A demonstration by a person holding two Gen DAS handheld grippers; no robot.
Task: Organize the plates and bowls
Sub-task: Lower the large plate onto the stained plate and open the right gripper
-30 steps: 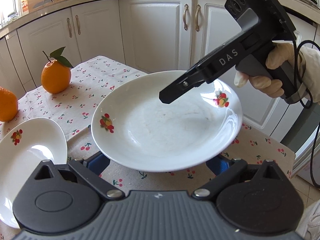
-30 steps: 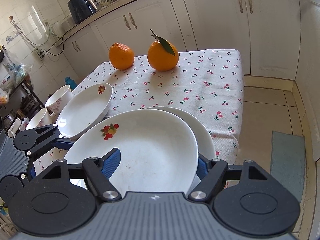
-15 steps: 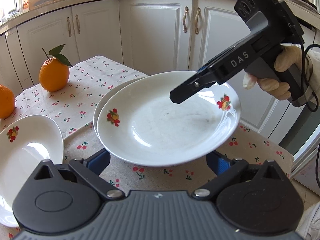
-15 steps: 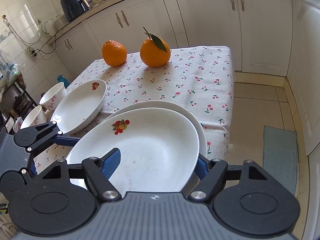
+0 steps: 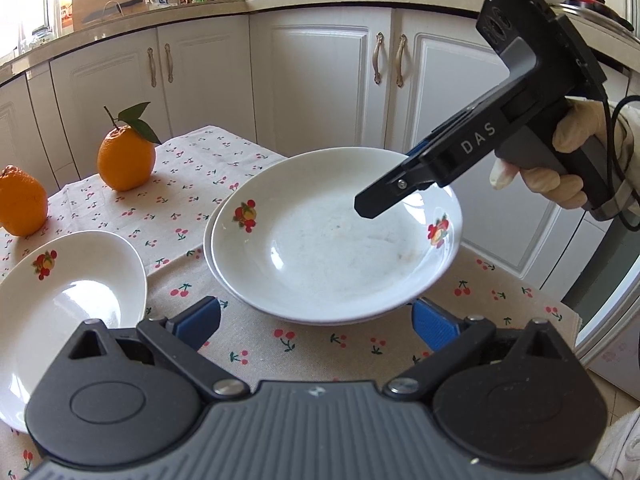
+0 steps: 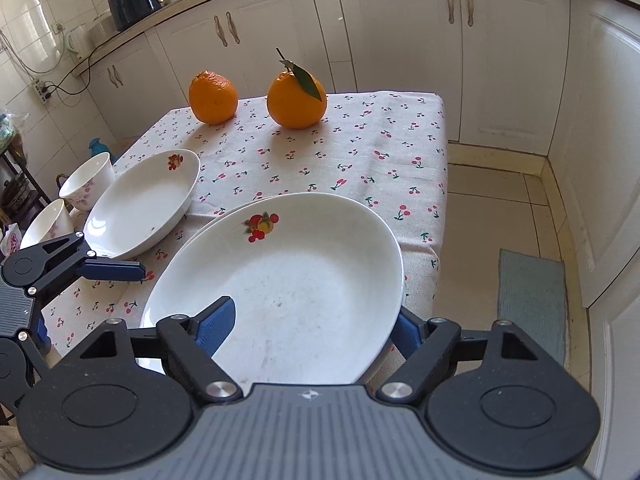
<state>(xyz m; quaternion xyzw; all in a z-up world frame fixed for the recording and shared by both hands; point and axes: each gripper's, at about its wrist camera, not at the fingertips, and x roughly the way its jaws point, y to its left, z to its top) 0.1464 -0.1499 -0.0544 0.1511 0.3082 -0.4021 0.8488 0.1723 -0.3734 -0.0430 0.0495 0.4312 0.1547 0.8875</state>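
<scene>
A white fruit-print plate (image 5: 336, 240) lies on a second like plate (image 5: 210, 248) near the table's right edge; the pair also shows in the right wrist view (image 6: 288, 280). My right gripper (image 6: 312, 328) has one blue pad inside the top plate and one outside its rim, jaws wide; whether they press the rim I cannot tell. In the left wrist view it (image 5: 384, 196) reaches in over the far rim. My left gripper (image 5: 316, 320) is open and empty in front of the stack. A third plate (image 5: 60, 296) lies to the left.
Two oranges (image 6: 296, 100) (image 6: 213, 98) stand at the far side of the cherry-print tablecloth (image 6: 360, 152). Two white cups (image 6: 86, 180) (image 6: 44, 226) stand at the left edge. White cabinets (image 5: 320, 80) surround the table. A mat (image 6: 532, 300) lies on the floor.
The top plate has come down onto the second plate and now lies nested on it. My left gripper has drawn back from the plate's rim.
</scene>
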